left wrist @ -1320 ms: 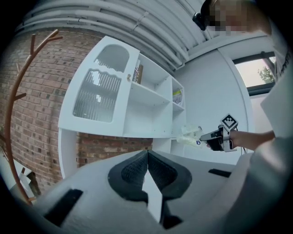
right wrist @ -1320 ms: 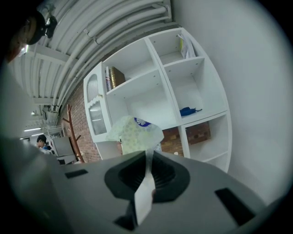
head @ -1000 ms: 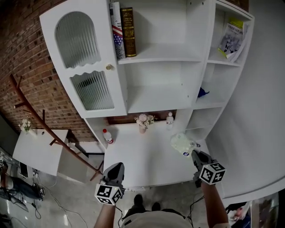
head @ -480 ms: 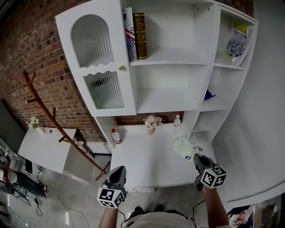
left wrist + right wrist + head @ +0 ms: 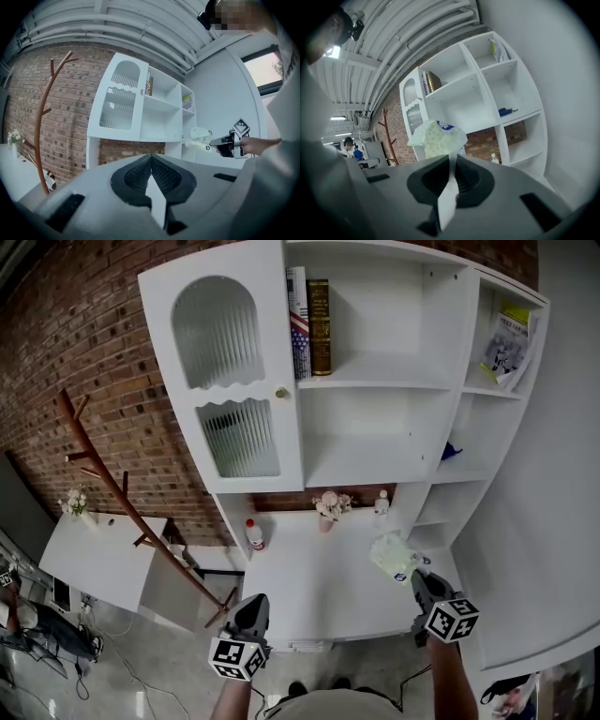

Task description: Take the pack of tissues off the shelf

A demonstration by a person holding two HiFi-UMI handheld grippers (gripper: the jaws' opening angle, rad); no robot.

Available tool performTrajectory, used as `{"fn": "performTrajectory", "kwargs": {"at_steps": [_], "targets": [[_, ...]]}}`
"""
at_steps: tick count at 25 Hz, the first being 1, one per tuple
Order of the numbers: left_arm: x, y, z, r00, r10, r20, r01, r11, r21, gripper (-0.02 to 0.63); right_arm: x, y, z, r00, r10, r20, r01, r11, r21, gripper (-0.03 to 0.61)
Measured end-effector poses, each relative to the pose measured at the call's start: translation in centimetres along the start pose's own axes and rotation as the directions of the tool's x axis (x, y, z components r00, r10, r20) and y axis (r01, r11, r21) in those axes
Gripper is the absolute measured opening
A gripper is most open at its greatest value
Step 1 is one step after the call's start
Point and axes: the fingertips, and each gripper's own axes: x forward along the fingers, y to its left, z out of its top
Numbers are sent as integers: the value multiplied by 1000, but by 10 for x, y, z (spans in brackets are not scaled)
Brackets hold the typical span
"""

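The pack of tissues (image 5: 392, 556) is pale green and white with a blue label. It hangs in the air over the white counter (image 5: 309, 587), in front of the shelf unit (image 5: 375, 418). My right gripper (image 5: 419, 579) is shut on the pack's plastic edge; in the right gripper view the pack (image 5: 438, 138) stands just beyond the closed jaws (image 5: 452, 161). My left gripper (image 5: 251, 608) is low at the counter's front left, shut with nothing in it (image 5: 149, 164). In the left gripper view the tissue pack (image 5: 200, 136) and the right gripper (image 5: 213, 142) are seen from the side.
Two books (image 5: 309, 324) stand on the top shelf, a booklet (image 5: 511, 343) in the upper right cubby, a blue thing (image 5: 452, 450) in the cubby below. A small flower vase (image 5: 328, 510) and two bottles (image 5: 253, 535) sit on the counter. A wooden coat stand (image 5: 103, 484) leans at left.
The view has shifted so the shelf unit sits further right and lower. Both grippers keep their places relative to each other, the pack still held in the right one.
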Motion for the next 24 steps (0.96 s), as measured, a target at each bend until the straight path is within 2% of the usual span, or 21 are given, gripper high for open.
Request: {"fn": "performTrajectory", "kwargs": {"at_steps": [24], "targets": [[6, 22, 9, 999, -33, 21, 34, 999, -17, 25, 15, 26, 7, 1000, -6, 24, 6, 1000, 2, 31]]}}
